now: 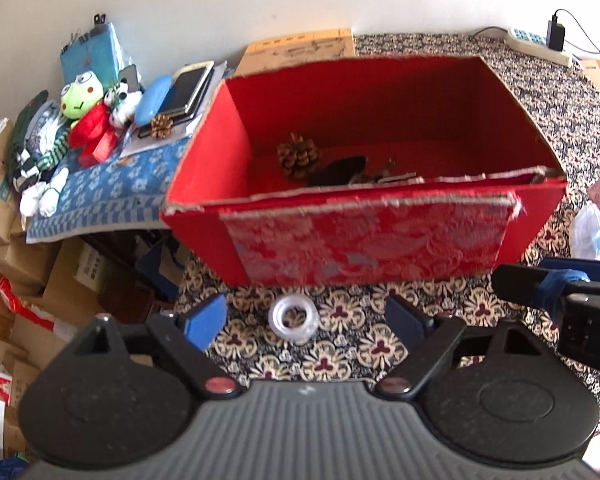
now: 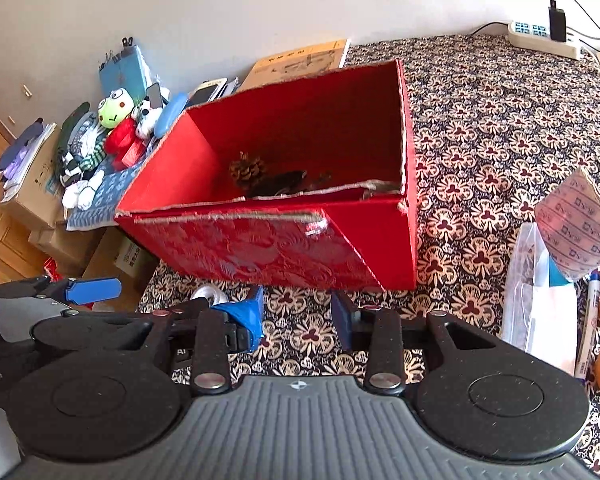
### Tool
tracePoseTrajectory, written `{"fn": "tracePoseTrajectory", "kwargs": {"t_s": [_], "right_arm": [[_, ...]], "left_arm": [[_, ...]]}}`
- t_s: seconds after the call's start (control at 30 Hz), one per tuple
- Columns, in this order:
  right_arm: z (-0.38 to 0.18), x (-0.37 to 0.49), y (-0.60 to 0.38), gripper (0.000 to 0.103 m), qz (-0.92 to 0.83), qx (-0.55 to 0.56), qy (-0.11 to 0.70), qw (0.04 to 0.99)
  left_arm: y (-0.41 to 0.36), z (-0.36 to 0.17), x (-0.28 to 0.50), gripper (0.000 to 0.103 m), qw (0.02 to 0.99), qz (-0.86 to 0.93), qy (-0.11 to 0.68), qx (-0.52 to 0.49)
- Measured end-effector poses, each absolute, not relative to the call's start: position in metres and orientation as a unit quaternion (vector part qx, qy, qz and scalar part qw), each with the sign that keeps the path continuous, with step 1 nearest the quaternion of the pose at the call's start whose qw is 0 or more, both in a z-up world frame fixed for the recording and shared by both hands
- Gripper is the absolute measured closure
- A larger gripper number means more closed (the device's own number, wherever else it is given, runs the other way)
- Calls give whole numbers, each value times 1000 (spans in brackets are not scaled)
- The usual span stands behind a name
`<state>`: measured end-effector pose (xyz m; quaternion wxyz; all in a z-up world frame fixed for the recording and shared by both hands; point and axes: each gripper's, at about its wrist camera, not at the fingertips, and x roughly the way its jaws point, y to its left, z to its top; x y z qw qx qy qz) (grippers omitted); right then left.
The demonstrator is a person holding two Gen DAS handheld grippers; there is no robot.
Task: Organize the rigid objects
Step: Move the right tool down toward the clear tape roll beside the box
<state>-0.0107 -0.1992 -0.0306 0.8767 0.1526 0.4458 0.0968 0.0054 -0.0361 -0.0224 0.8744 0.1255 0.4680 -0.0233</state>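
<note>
Left gripper (image 1: 304,322): low centre of the left wrist view, jaws spread wide and holding nothing, blue pads on either side of a clear ring.
Right gripper (image 2: 298,318): low centre of the right wrist view, jaws parted by a moderate gap, nothing between them.
Clear ring (image 1: 294,319): lies flat on the patterned cloth (image 1: 352,344), between the left fingertips, touching neither, just in front of the box.
Red box (image 1: 360,236): mid-frame, open top, torn front rim, resting on the cloth.
Pine cone (image 1: 298,156): inside the box at back left, beside dark items too dim to identify.
Second pine cone (image 1: 161,126): upper left, outside the box, beside a stack of phones (image 1: 188,88).
Frog plush (image 1: 82,94): upper left, on a blue cloth.
Power strip (image 2: 544,40): far upper right.
</note>
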Motion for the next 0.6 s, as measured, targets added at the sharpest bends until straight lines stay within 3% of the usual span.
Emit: {"fn": "tracePoseTrajectory", "kwargs": {"t_s": [0.6], "right_arm": [[-52,-16,-205,82,132,154,483,852]], "left_arm": [[-43,-48,-13,15,854,20,505,124]]}}
